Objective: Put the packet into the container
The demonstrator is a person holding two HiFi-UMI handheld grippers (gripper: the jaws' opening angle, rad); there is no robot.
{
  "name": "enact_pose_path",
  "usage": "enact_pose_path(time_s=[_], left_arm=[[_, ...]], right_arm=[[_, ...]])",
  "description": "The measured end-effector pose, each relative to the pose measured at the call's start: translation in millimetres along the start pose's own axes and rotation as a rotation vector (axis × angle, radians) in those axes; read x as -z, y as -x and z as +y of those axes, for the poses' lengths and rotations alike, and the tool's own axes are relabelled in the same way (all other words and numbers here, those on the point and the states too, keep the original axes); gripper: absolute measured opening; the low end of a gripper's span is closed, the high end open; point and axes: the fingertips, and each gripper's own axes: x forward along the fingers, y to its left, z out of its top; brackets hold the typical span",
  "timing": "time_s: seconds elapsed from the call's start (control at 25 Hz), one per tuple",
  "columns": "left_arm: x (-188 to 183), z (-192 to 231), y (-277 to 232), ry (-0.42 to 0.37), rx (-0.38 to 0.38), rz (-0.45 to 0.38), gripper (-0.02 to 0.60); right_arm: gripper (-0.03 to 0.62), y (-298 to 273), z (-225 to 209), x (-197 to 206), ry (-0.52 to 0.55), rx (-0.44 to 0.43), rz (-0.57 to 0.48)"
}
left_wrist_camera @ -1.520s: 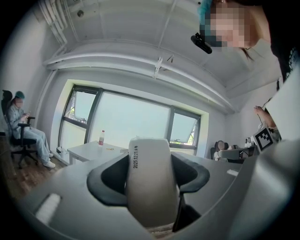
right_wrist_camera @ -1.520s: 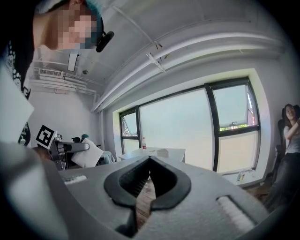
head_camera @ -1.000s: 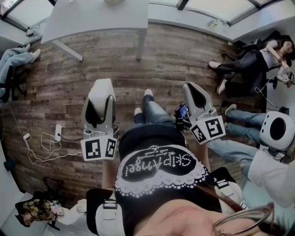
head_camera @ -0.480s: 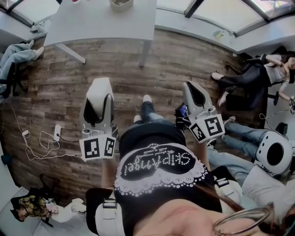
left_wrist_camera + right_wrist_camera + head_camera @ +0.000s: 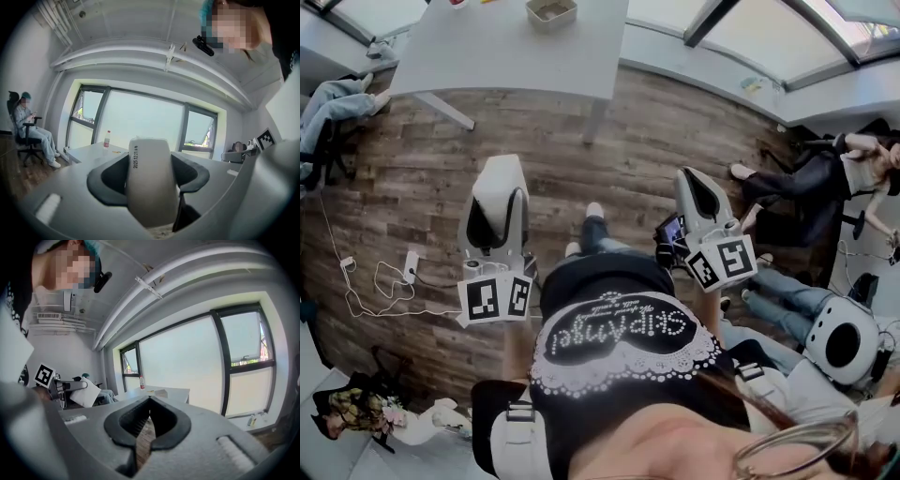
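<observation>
My left gripper (image 5: 497,214) is shut on a white packet (image 5: 151,178) that stands upright between its dark jaws, with a date printed down its side. In the head view the packet (image 5: 499,178) shows as a white block at that gripper's tip. My right gripper (image 5: 697,187) is shut, its jaw tips meeting with nothing between them (image 5: 149,416). Both are held at waist height over the wooden floor. A small beige container (image 5: 550,11) sits on the grey table (image 5: 506,52) far ahead, well apart from both grippers.
A bottle (image 5: 107,138) stands on the table. A seated person (image 5: 333,103) is at the left, and others sit on the floor at the right (image 5: 825,173). Cables and a power strip (image 5: 403,272) lie at the left. A white round device (image 5: 842,342) is at the right.
The table has come further into the head view and the container on it now shows. Both grippers keep their pose, the left still holding the packet.
</observation>
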Motion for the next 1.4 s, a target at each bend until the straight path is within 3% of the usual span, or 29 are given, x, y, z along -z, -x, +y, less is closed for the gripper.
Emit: enact_pose_path(time_s=[0.84,1.4], left_arm=[[-0.1,-31.9,-39.5,-0.015,-0.024,-0.027,0.282],[-11.0,-39.4,-54.6,-0.029,-0.024,-0.04,0.282]], right_arm=[[0.002,-21.2,-45.5,-4.3,-0.003,-0.06,-0.026],[0.002,-19.2,-62.6,-8.9,-0.021,-0.038,-0.041]])
